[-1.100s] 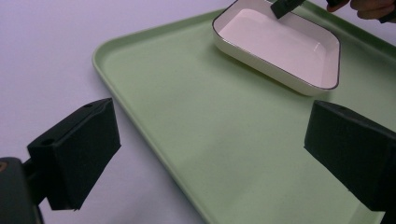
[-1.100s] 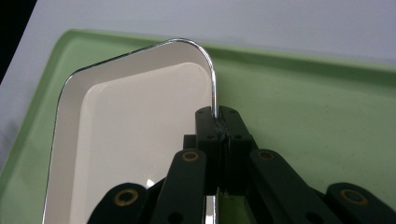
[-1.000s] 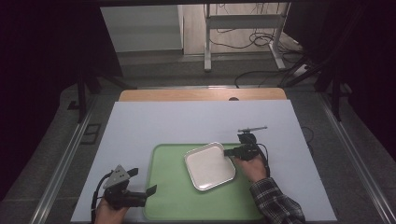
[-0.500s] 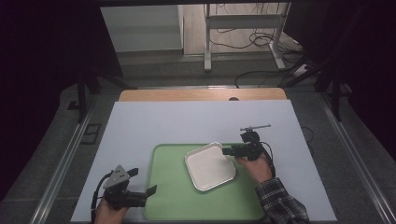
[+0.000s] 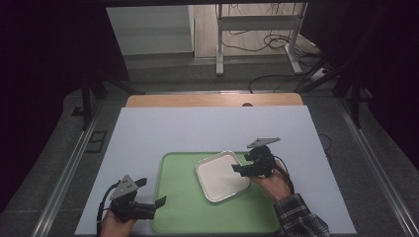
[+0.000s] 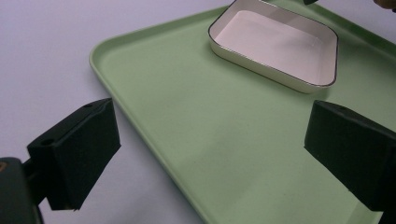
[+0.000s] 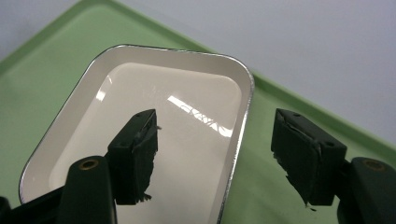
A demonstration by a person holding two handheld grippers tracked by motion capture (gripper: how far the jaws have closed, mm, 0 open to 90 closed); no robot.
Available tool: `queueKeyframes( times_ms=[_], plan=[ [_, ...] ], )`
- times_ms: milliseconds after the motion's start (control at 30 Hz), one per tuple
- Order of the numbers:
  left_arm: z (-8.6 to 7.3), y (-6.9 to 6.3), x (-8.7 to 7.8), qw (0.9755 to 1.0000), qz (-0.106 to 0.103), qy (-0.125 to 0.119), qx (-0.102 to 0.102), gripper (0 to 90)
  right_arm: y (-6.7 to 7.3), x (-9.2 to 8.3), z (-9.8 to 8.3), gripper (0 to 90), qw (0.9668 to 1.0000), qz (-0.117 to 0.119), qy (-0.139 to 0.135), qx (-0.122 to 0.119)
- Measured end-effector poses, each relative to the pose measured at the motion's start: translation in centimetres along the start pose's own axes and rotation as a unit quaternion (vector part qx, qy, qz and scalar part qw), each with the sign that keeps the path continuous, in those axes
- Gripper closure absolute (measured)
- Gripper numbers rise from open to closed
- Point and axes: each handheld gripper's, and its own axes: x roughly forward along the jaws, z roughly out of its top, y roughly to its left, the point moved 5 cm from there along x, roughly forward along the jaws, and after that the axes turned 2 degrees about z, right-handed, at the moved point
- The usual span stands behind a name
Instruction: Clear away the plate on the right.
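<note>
We've nudged the glossy white rounded-rectangle dish (image 5: 222, 176) over the matte green tray (image 5: 178, 207); right gripper (image 5: 241, 168) straddles its rim, left gripper (image 5: 159, 203) spread too

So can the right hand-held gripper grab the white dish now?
Probably yes. The right hand-held gripper is open with one jaw over the white dish and the other outside its rim, above the green tray; nothing lies between them.
</note>
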Motion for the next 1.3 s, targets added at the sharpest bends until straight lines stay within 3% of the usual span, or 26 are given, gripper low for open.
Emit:
queueKeyframes(
  times_ms=[233, 333, 467, 600, 733, 1067, 1300],
  plan=[
    [0.0, 0.0, 0.0, 1.0, 0.0, 0.0, 0.001, 3.0, 1.6, -0.3, -0.1, 38.6, 0.9994, 0.0, 0.0, -0.034],
    [0.0, -0.1, 0.0, 1.0, -0.002, -0.001, 0.002, 3.0, 2.2, -0.5, -0.3, 45.5, 0.9989, 0.003, 0.008, -0.047],
    [0.0, -0.1, 0.0, 1.0, -0.003, -0.002, 0.003, 2.9, 2.9, -0.8, -0.5, 59.1, 0.9984, 0.009, 0.01, -0.054],
    [0.0, -0.1, 0.0, 1.0, -0.004, -0.002, 0.004, 2.9, 4.2, -1.1, -0.6, 77.2, 0.9969, 0.031, 0.005, -0.072],
    [0.0, -0.2, 0.0, 1.0, -0.003, -0.002, 0.006, 2.9, 5.7, -0.6, -1.1, 85.9, 0.9948, 0.045, 0.021, -0.089],
    [0.1, -0.2, 0.0, 1.0, -0.003, -0.002, 0.007, 2.9, 8.5, -0.4, -2.7, 89.6, 0.9898, 0.064, 0.051, -0.116],
    [0.1, -0.2, 0.1, 1.0, -0.003, -0.001, 0.009, 2.9, 9.3, -0.7, -4.0, 89.6, 0.9882, 0.069, 0.061, -0.122]
  ],
)
